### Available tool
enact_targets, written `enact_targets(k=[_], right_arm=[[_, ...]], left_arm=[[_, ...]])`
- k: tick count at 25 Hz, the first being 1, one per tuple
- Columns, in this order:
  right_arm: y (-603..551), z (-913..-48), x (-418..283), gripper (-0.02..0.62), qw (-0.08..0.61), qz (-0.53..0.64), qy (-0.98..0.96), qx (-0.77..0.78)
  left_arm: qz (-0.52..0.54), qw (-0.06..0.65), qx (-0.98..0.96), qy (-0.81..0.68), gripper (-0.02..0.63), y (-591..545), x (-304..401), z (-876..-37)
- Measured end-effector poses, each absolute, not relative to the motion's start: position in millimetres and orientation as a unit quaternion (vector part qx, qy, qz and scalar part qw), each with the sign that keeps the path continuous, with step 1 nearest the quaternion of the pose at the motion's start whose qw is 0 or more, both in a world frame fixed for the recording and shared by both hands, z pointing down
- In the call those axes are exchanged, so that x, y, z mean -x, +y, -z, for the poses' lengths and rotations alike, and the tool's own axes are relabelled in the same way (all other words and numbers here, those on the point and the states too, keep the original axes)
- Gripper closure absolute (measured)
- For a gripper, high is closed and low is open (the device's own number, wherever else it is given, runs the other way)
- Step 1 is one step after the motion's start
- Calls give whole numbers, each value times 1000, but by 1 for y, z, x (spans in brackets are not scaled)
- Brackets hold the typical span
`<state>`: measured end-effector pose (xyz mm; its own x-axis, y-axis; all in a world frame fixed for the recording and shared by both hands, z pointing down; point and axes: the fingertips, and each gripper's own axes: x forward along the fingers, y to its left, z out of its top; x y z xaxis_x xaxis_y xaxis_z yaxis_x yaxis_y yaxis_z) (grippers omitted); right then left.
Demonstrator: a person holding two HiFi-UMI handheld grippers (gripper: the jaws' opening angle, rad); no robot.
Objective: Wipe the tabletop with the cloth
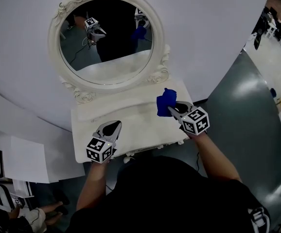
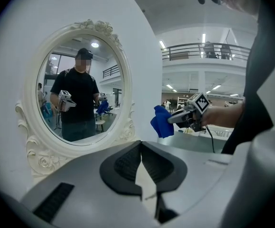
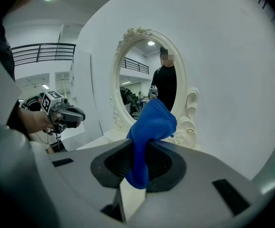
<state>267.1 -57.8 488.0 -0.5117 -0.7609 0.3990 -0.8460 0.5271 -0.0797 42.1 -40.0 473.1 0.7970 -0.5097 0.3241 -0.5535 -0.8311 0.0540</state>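
well, the wiping itself does not look under way at this moment. the cloth point(image 3: 149, 127) is already picked up and gripped, so the fetching part is done, but in the left gripper view it seems to hang clear of the tabletop point(image 1: 131, 114) rather than press on it; from the head view alone i cannot tell whether its lower edge touches. the white surface shows no streaks, damp patches or dirt, so i cannot judge whether any part has been wiped. by my reading all or most of the wiping is left to do, starting with lowering the cloth onto the top.

the right gripper point(image 3: 138, 161) has its jaws closed on the cloth, pinching it near the middle so that a bunched wad sticks out ahead of the tips and a short tail hangs below. it is held over the right rear part of the tabletop, near the scrolled base of the oval mirror point(image 1: 106, 38).

the left gripper point(image 2: 140, 148) has its jaws brought together at the tips with nothing between them. it hovers over the front left part of the tabletop, well apart from the cloth.

the cloth is bright blue, knitted or terry-like in texture, soft and crumpled, not spread flat.
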Motion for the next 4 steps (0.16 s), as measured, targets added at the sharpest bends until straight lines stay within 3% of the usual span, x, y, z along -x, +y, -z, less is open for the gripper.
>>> enact_targets(k=[4], right_arm=[[-53, -486, -267, 541, 154, -135, -858, -471]], left_arm=[[-148, 68, -947, -276, 592, -36, -48, -468]])
